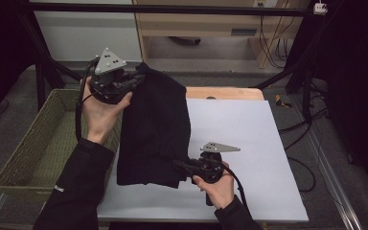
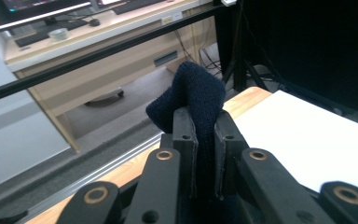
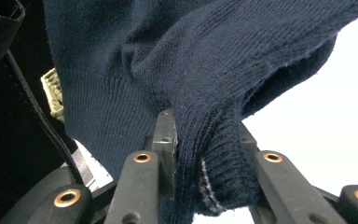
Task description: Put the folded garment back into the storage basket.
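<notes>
A dark navy knitted garment [image 1: 154, 129], folded into a long bundle, is held between the two grippers above the white table top [image 1: 249, 143], its far end raised higher than its near end. A woven basket [image 1: 38, 143] stands just beside the table on the left, partly under the garment's left edge.

The left gripper [image 1: 124, 82] is clamped on a bunched fold at the far end; in the left gripper view [image 2: 204, 135] the knit is seen pinched narrowly between the jaws. The right gripper [image 1: 184, 167] is clamped on the ribbed hem at the near corner, and in the right gripper view [image 3: 205, 154] a thick roll of fabric is seen between its jaws.

The main risk is judged to be unfolding: the loose middle layers are gripped by neither tool and could sag open if the ends are pulled apart unevenly. A smaller risk is that the thick hem roll could slip from the right jaws, or that the hanging edge could be caught on the basket rim.
</notes>
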A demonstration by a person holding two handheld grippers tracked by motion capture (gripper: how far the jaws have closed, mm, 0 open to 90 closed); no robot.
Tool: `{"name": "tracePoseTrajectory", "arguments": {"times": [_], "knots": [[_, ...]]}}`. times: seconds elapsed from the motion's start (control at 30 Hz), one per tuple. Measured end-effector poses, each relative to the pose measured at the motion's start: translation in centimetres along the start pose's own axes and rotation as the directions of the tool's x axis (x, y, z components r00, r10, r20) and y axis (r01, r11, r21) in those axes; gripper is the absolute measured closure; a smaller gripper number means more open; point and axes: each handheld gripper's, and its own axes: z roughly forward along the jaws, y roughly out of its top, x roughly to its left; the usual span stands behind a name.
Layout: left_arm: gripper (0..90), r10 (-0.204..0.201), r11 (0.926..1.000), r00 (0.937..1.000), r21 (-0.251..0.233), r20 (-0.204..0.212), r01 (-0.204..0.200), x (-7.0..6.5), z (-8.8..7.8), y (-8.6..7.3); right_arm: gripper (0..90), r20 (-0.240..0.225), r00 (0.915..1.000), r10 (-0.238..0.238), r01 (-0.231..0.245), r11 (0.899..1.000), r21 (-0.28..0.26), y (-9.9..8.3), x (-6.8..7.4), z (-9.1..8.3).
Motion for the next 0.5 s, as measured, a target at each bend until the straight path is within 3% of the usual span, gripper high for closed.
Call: {"name": "tracePoseTrajectory", "arguments": {"times": [0.5], "knots": [[81.6,-0.009,0.9999,0.9982,0.006,-0.059,0.009,2.5,-2.0,-0.4,70.7,-0.050,0.9984,-0.024,0.023,1.000,-0.005,0.9,2.2,3.4]]}}
